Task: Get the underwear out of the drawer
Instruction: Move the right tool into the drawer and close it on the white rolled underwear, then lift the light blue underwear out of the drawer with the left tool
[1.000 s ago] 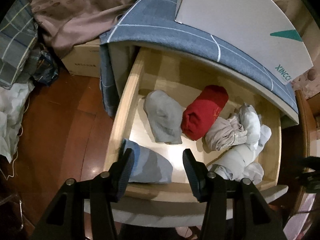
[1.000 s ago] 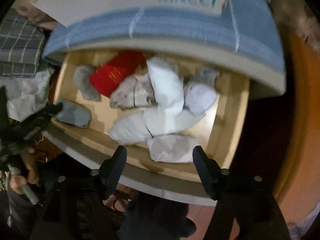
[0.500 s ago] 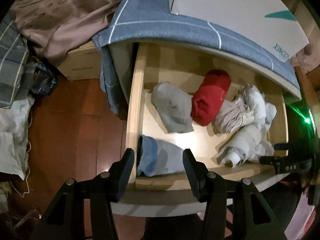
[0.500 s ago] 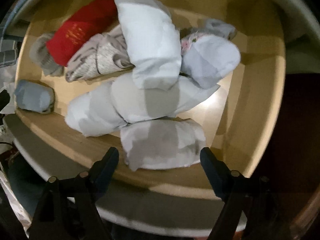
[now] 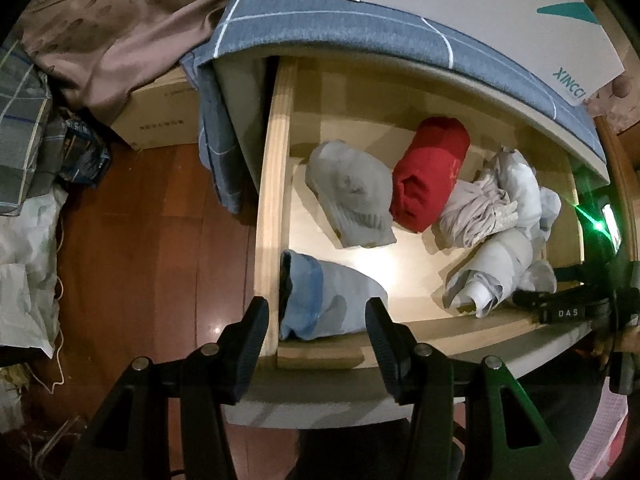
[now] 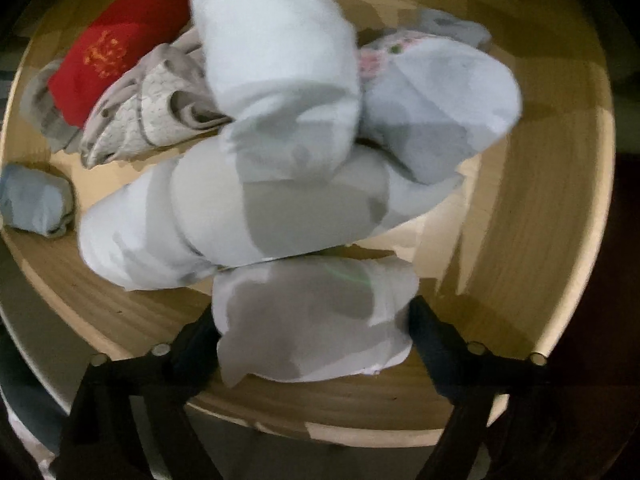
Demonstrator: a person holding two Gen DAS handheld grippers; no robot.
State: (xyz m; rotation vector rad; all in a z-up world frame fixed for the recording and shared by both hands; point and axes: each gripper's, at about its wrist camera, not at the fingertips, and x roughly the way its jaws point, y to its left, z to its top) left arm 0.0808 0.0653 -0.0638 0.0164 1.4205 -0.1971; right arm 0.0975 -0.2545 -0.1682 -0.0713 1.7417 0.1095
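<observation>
The open wooden drawer [image 5: 276, 200] holds several rolled pieces of underwear: a grey roll [image 5: 352, 196], a red roll [image 5: 428, 176], a patterned beige one [image 5: 476, 212] and a heap of pale rolls [image 6: 280, 80]. A light-blue roll [image 5: 328, 300] lies in the front left corner. My left gripper [image 5: 316, 320] hangs open above that corner with nothing between its fingers. My right gripper [image 6: 312, 320] points down into the drawer, and its jaws are closing. Between its fingers lies the nearest pale roll [image 6: 316, 312], at the drawer's front wall. Its black body [image 5: 560, 312] shows in the left wrist view.
A blue checked cloth [image 5: 360, 28] covers the cabinet top, and a white box [image 5: 480, 12] rests on it. A cardboard box [image 5: 160, 120] and piled fabric and bags [image 5: 24, 240] crowd the wooden floor [image 5: 140, 260] left of the drawer.
My right gripper has come down into the drawer until the nearest pale roll lies between its fingers. It has also come into the left wrist view at the right. The left gripper has rolled slightly.
</observation>
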